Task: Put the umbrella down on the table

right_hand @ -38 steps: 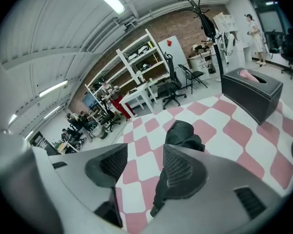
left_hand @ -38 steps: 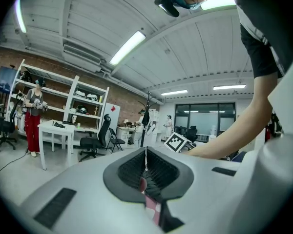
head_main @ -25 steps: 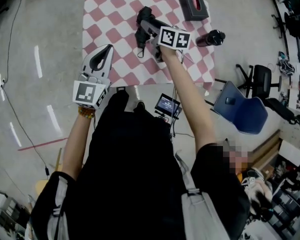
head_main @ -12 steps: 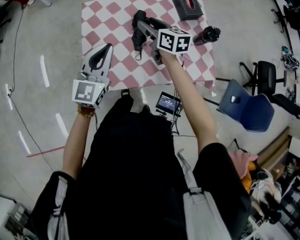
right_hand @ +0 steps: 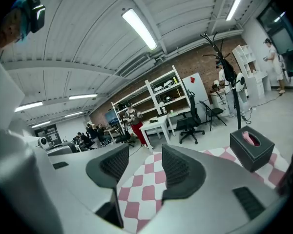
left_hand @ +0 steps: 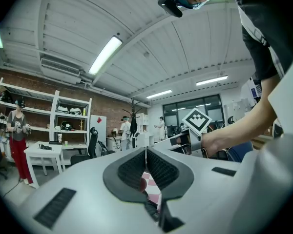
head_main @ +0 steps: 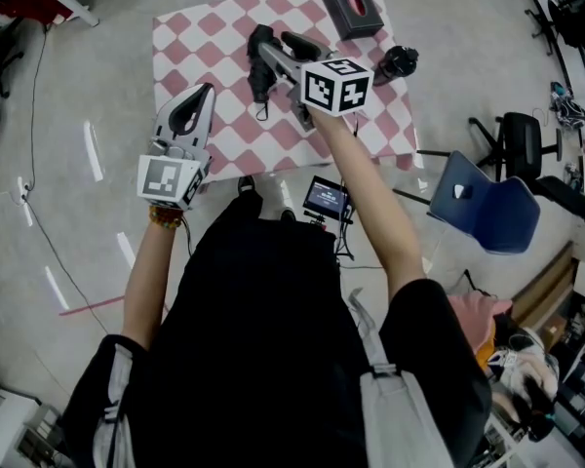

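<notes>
A folded black umbrella (head_main: 258,66) lies on the pink-and-white checked tablecloth (head_main: 200,42), its strap trailing toward the near edge. My right gripper (head_main: 278,49) hovers just above and to the right of it. Its jaws stand apart and are closing a little. In the right gripper view only the checked cloth (right_hand: 141,191) shows between them, and the right gripper (right_hand: 145,167) holds nothing. My left gripper (head_main: 203,94) hangs over the table's near-left edge. In the left gripper view the left gripper (left_hand: 146,152) has its pads pressed together with nothing held.
A black tissue box (head_main: 351,6) (right_hand: 251,147) stands at the table's far right, and a black bottle (head_main: 398,61) lies at its right edge. A small screen (head_main: 324,198) sits below the near edge, with a blue chair (head_main: 487,213) to the right. People stand among shelves (right_hand: 156,99) in the background.
My right gripper has risen off the umbrella, which stays lying on the cloth. My left gripper has lifted a little too.
</notes>
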`<act>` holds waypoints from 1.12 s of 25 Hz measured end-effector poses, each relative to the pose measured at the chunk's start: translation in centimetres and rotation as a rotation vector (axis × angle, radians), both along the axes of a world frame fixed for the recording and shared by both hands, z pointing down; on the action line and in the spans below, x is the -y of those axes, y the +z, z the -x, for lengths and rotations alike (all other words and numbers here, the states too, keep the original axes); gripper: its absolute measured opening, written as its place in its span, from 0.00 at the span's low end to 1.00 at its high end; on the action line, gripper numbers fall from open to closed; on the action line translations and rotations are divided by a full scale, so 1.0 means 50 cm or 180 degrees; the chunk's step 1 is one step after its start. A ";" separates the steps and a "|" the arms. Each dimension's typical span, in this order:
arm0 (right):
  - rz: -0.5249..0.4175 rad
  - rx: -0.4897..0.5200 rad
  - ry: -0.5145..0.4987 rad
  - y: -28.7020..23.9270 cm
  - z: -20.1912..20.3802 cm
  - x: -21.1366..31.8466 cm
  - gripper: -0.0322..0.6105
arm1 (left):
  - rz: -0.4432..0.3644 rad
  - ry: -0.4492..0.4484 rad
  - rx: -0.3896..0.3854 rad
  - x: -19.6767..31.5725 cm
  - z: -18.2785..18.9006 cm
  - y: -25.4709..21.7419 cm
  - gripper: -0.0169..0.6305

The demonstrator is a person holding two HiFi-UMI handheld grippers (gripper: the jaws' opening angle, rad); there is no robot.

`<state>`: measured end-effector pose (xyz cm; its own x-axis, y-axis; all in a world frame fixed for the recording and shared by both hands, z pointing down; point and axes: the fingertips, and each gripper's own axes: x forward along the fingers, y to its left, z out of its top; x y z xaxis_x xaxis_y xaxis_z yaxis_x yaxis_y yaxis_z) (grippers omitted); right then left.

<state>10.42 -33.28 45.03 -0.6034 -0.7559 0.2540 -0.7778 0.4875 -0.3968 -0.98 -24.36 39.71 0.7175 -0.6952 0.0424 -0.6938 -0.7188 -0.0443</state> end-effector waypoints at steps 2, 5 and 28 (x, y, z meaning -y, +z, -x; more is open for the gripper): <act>-0.0077 -0.0029 -0.0017 -0.015 -0.001 -0.011 0.38 | -0.0014 -0.0003 0.0000 -0.004 -0.005 -0.002 0.05; -0.0158 -0.0027 -0.0054 -0.037 -0.003 -0.024 0.38 | -0.0043 -0.0009 -0.0001 -0.009 -0.013 -0.011 0.05; -0.0816 -0.0145 -0.0144 -0.158 -0.043 -0.173 0.37 | -0.0151 -0.0042 -0.0011 -0.113 -0.069 -0.042 0.05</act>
